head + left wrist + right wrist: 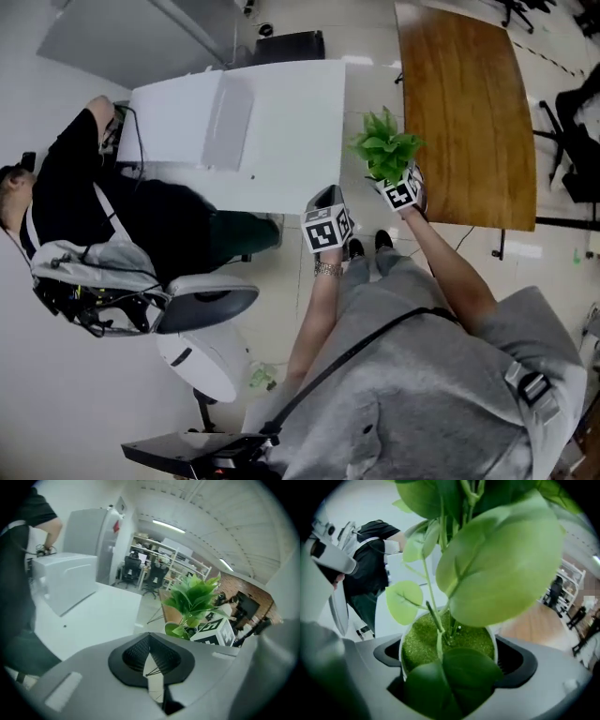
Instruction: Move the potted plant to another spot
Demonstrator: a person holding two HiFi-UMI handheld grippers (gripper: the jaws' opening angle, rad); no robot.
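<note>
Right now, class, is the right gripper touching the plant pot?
Touching. In the right gripper view the plant pot sits wedged inside the right gripper, a jaw pressed against each side.

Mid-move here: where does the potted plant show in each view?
Head view: potted plant upper centre-right, above the right gripper.
Left gripper view: right of centre.
Right gripper view: potted plant fills the frame, gripped between the jaws.
Shared landmark: seated person in black, at left in every view.
</note>
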